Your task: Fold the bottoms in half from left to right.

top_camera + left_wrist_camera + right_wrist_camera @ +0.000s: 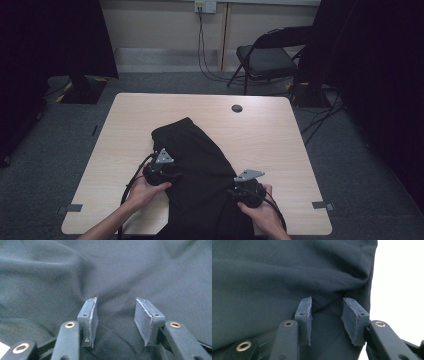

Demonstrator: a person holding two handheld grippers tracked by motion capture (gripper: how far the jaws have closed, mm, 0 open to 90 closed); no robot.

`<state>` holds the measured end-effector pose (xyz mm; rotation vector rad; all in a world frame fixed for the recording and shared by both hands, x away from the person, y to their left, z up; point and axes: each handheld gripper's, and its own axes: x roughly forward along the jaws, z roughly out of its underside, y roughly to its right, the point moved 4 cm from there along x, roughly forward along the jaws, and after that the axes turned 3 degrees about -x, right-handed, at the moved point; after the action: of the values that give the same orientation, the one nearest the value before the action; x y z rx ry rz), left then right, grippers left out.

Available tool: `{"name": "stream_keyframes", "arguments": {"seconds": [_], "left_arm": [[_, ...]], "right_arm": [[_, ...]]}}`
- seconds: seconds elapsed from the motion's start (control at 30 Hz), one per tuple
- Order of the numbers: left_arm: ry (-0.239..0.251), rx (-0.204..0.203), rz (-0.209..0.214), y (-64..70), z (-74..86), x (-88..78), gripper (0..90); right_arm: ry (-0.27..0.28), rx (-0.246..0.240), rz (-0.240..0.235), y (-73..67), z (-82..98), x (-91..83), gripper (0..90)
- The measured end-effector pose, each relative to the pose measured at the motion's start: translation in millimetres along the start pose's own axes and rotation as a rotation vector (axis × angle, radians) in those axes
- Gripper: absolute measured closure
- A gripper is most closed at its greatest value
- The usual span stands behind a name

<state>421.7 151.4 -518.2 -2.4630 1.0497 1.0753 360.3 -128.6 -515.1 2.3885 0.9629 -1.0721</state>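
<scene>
Where it lies on the near desk [280,130], the black garment [200,165] appears soft and limp; both the left hand-held gripper [115,315] and right hand-held gripper [326,315] stand spread, pinching nothing; a hem fold would suit grasping.

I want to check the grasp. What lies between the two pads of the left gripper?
In the left gripper view, black cloth lies in the gap of the left gripper. The pads stand apart and do not press on it.
</scene>
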Motion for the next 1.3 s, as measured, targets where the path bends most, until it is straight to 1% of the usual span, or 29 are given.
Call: {"name": "stream_keyframes", "arguments": {"seconds": [0.13, 0.17, 0.2, 0.23, 0.3, 0.33, 0.37, 0.4, 0.47, 0.53, 0.57, 0.6, 0.7, 0.73, 0.77, 0.8, 0.83, 0.9, 0.93, 0.97, 1.0, 1.03, 1.1, 1.13, 1.17, 1.2, 1.23, 1.27, 1.3], "left_arm": [[0.014, -0.038, -0.047, -18.1, -8.0, 7.3, 52.1], [0.016, -0.05, -0.05, -22.0, -10.4, 9.6, 52.0], [0.024, -0.048, -0.062, -27.7, -12.6, 11.8, 52.1], [0.051, -0.066, -0.08, -33.6, -14.1, 15.2, 52.1], [0.084, -0.087, -0.095, -42.3, -16.4, 20.2, 52.1], [0.068, -0.083, -0.099, -46.0, -19.4, 21.1, 52.2], [0.056, -0.101, -0.104, -51.4, -22.9, 23.0, 52.2], [0.042, -0.104, -0.111, -56.8, -26.8, 24.9, 52.2], [0.048, -0.121, -0.128, -69.1, -33.0, 30.5, 52.1], [0.094, -0.151, -0.151, -78.3, -35.3, 36.1, 52.1], [0.1, -0.148, -0.156, -83.9, -37.3, 38.1, 52.1], [0.113, -0.162, -0.165, -88.6, -39.6, 40.9, 52.1], [0.089, -0.19, -0.182, -97.7, -46.2, 43.7, 51.6], [0.069, -0.178, -0.186, -97.6, -46.6, 42.7, 51.4], [0.072, -0.19, -0.18, -95.0, -46.9, 42.5, 51.4], [0.05, -0.18, -0.158, -92.7, -46.2, 39.5, 50.7], [0.069, -0.179, -0.116, -88.2, -46.6, 34.5, 49.2], [0.109, -0.166, -0.056, -78.5, -47.4, 22.6, 49.2], [0.114, -0.148, -0.037, -74.5, -47.4, 17.1, 49.3], [0.119, -0.129, -0.014, -68.7, -46.6, 9.7, 49.3], [0.12, -0.117, 0.006, -63.1, -45.0, 2.5, 49.3], [0.117, -0.113, 0.017, -57.5, -42.2, -4.0, 49.3], [0.098, -0.081, 0.035, -45.8, -31.8, -13.8, 49.3], [0.093, -0.072, 0.038, -42.2, -27.8, -14.7, 49.3], [0.081, -0.064, 0.035, -38.1, -22.5, -14.0, 49.3], [0.074, -0.066, 0.04, -35.0, -17.2, -11.7, 49.3], [0.069, -0.071, 0.042, -33.7, -11.5, -7.8, 49.2], [0.037, -0.069, 0.029, -34.5, -6.1, -3.5, 49.2], [0.016, -0.051, 0.015, -34.7, -3.0, 0.6, 49.1]], "right_arm": [[0.02, -0.007, -0.006, 8.4, -12.5, 13.2, 57.5], [0.023, -0.008, -0.009, 11.1, -16.1, 16.8, 57.5], [0.027, -0.014, -0.009, 14.7, -19.9, 20.5, 57.4], [0.028, -0.013, -0.007, 18.0, -23.7, 24.2, 57.4], [0.034, -0.007, -0.005, 25.1, -32.2, 32.4, 57.3], [0.037, -0.006, 0.001, 29.5, -37.7, 37.7, 57.1], [0.04, -0.005, 0.002, 31.7, -41.2, 41.0, 57.0], [0.042, -0.005, 0.004, 34.8, -45.6, 45.1, 56.9], [0.038, -0.001, 0.007, 40.6, -55.1, 53.3, 56.8], [0.047, 0.008, 0.018, 47.2, -65.1, 63.3, 56.4], [0.052, 0.009, 0.021, 49.9, -68.6, 66.8, 56.4], [0.053, 0.02, 0.031, 53.0, -73.2, 71.0, 54.8], [0.03, 0.02, 0.074, 58.7, -85.8, 80.2, 51.1], [0.011, 0.008, 0.095, 58.0, -88.9, 81.0, 50.7], [-0.01, -0.01, 0.111, 56.0, -91.2, 80.9, 50.5], [-0.033, -0.025, 0.12, 53.4, -92.6, 79.2, 44.7], [-0.037, -0.039, 0.11, 49.8, -93.1, 76.3, 41.7], [0.024, -0.024, 0.072, 41.2, -93.7, 62.9, 40.6], [0.057, -0.021, 0.051, 34.3, -93.5, 52.7, 40.5], [0.075, -0.03, 0.039, 29.5, -93.0, 46.4, 40.7], [0.098, -0.03, 0.013, 21.6, -91.7, 38.1, 40.9], [0.108, -0.035, -0.015, 12.3, -90.2, 30.7, 41.5], [0.135, -0.067, -0.061, -10.8, -87.1, 15.6, 44.3], [0.145, -0.091, -0.103, -27.2, -85.7, 8.2, 45.8], [0.145, -0.107, -0.125, -38.1, -85.0, 4.7, 48.9], [0.148, -0.144, -0.15, -52.9, -84.1, 0.9, 52.5], [0.158, -0.175, -0.187, -67.9, -83.1, -1.8, 52.7], [0.168, -0.19, -0.228, -82.9, -82.0, -2.8, 53.0], [0.161, -0.206, -0.266, -97.3, -80.5, -1.9, 52.8]]}}
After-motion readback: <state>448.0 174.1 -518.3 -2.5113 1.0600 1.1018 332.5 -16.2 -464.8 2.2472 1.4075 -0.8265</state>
